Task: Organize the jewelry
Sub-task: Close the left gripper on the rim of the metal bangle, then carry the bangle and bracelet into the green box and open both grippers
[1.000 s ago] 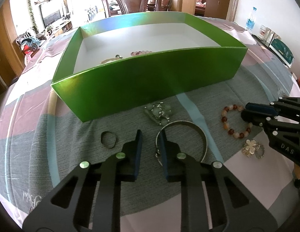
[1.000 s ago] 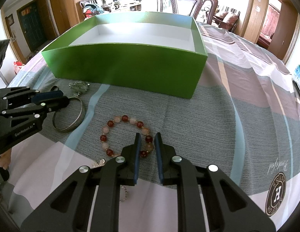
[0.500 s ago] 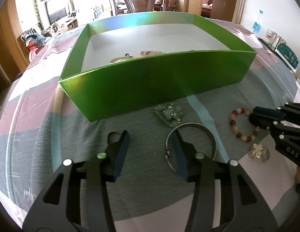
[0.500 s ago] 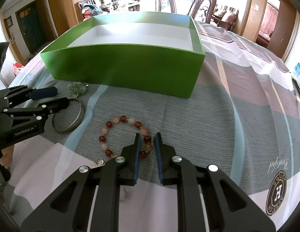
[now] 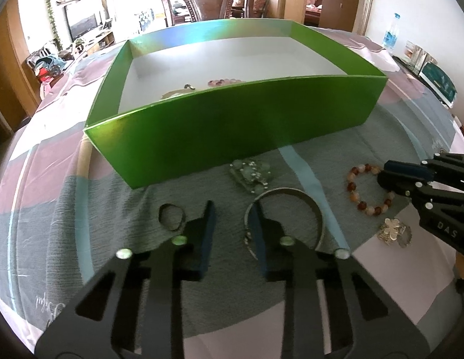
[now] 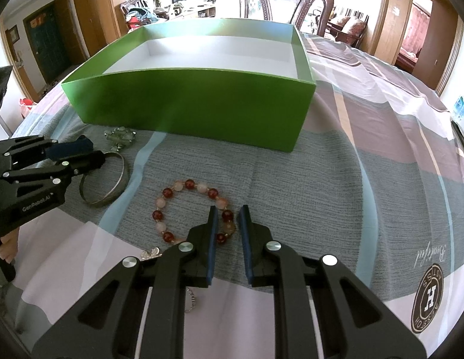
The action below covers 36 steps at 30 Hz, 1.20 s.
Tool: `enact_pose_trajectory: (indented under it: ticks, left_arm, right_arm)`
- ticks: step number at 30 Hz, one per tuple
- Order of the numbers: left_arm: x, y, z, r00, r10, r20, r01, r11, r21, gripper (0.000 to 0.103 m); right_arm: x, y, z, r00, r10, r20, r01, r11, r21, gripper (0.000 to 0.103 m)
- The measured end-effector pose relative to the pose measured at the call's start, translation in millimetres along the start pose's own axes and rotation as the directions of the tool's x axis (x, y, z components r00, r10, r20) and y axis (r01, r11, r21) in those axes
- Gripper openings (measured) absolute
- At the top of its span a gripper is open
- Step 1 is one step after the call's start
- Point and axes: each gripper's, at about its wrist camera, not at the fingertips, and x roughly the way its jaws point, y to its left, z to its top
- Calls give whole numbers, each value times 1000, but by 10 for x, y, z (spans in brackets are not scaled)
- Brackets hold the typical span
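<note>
A green box [image 5: 232, 125] with a white inside stands on the table; a few pieces of jewelry [image 5: 220, 83] lie in it. In front of it lie a silver bangle [image 5: 303, 197], a pale green brooch [image 5: 251, 173], a small dark ring [image 5: 171, 217], a red and pink bead bracelet [image 6: 190, 209] and a flower-shaped piece [image 5: 393, 233]. My left gripper [image 5: 232, 218] is open, its right finger at the bangle's left edge. My right gripper [image 6: 227, 224] is slightly open, with the bracelet's near beads between its fingers.
The table is covered by a striped cloth [image 6: 366, 161] with a round logo [image 6: 430, 299] at the right. A thin chain [image 6: 191, 299] lies under my right gripper. A carved wooden chair [image 5: 208, 0] stands behind the box. A water bottle [image 5: 390, 33] is at the far right.
My left gripper opened wide from nearly shut, then narrowed a little, and moved closer to the bangle. My right gripper's fingers have spread slightly around the bracelet's near beads.
</note>
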Motion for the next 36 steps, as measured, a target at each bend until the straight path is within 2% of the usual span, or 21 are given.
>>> enact_pose_trajectory:
  ticks: [5,11,16,22,27,30,33,36]
  left_arm:
    - [-9,-46,-10,1000,-11,0,11,1000,19,5]
    - [-15,-46,-23,1000,-7,-1,8,1000,25,4]
    - [-30,-53,-30,1000,-15,-7,15,999,29,3]
    - [-79,-35,-9,1000,-23,7,23,999,22,3]
    - [-67,-12,-5,1000,-22,1,22,1000,13,3]
    - [-43,-10,-7,1000,-23,-7,23,1000,11,3]
    - [-36,-6,-3,1000,-26,-9,26,1000,10,3]
    - [-19,-10,-3,1000,-28,-15,28,1000,11,4]
  right_arm:
    - [0,-2,-1,1000,-1,0,1,1000,-1,16]
    - [1,-12,1,1000,-1,2,1,1000,-1,16]
    - [-47,-8,2,1000,11,22,-11,1000,4,5]
    - [-145,-28,21,998,12,65,-13,1000,21,0]
    - [-183,-35,16,997,13,73,-15,999,31,0]
    - [-149,-35,33,997,37,63,-38,999,18,3]
    - [-106,-30,33,997,63,43,-65,998,25,17]
    - [-39,0,15,999,49,15,-49,999,21,17]
